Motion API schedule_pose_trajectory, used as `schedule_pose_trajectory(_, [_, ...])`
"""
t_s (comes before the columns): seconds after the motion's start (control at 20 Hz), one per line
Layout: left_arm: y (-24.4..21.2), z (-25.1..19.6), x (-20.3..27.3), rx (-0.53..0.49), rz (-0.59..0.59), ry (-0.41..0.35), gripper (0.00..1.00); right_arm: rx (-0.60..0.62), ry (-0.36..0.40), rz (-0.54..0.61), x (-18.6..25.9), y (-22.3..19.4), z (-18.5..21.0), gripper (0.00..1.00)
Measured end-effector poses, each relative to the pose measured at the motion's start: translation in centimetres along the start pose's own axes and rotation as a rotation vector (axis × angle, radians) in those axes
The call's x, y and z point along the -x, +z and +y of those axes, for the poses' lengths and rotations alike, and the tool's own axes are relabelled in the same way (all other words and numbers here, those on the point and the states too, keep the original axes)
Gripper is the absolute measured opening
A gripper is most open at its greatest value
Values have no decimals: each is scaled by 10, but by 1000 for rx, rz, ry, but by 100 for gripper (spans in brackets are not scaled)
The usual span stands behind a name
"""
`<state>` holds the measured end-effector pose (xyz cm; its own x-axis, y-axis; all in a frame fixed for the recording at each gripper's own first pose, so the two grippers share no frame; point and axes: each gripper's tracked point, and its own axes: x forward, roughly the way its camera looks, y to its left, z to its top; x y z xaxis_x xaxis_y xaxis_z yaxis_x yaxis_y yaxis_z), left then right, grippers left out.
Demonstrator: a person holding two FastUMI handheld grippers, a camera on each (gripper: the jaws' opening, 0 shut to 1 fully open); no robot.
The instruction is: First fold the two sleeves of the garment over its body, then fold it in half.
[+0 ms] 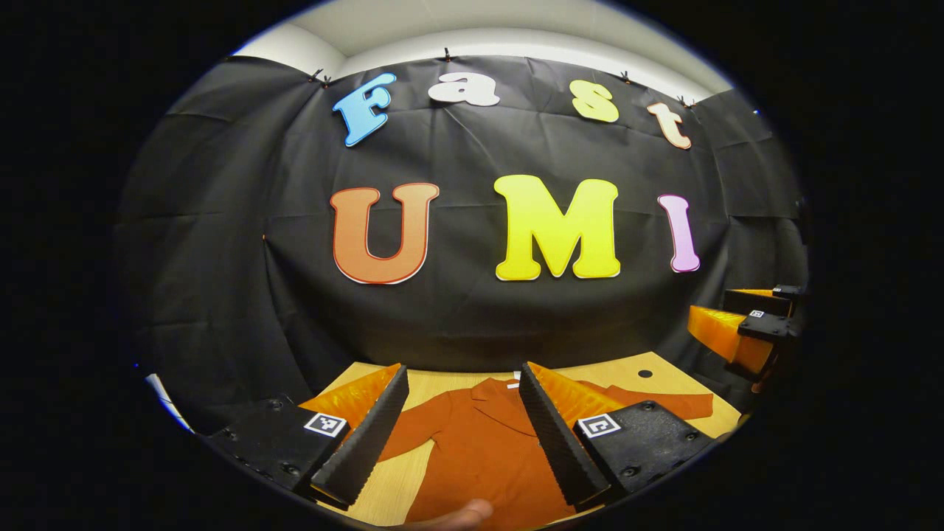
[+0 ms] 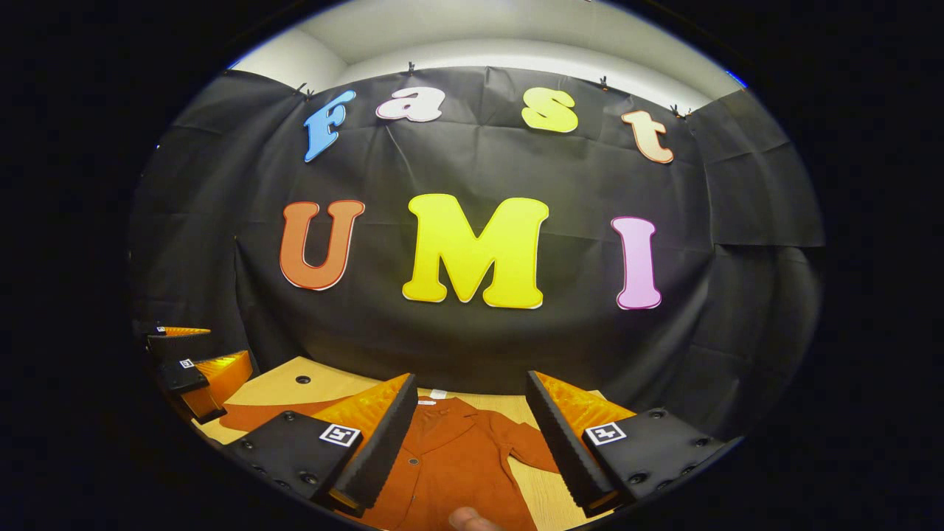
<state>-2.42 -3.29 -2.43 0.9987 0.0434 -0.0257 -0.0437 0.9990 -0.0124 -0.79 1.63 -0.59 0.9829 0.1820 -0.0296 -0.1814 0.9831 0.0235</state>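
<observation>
Left gripper view: garment (image 1: 487, 450) flat on table (image 1: 664, 380).

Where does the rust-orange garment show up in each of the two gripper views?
Left gripper view: the garment lies flat on the wooden table, bottom centre, seen between that gripper's open jaws, sleeves spread.
Right gripper view: the garment is bottom centre, again between the open jaws, one sleeve reaching left.
Shared landmark: the white tag at the collar.
</observation>
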Motion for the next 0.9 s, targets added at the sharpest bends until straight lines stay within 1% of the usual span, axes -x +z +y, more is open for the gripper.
schedule_pose_trajectory(0.45, [-6,-6,3,-3,17,11,98,0,11,5,-3,-3,-7,94])
schedule_pose_trajectory(0.6, [-7,-10,3,-2,23,14,98,0,6,5,-8,-3,-16,94])
schedule_pose_trajectory(0.75, [-8,-15,3,-5,30,15,98,2,-20,1,-18,-2,-35,94])
schedule_pose_trajectory(0.9, [-10,-20,2,-8,37,20,98,-2,-61,-2,-33,0,-64,94])
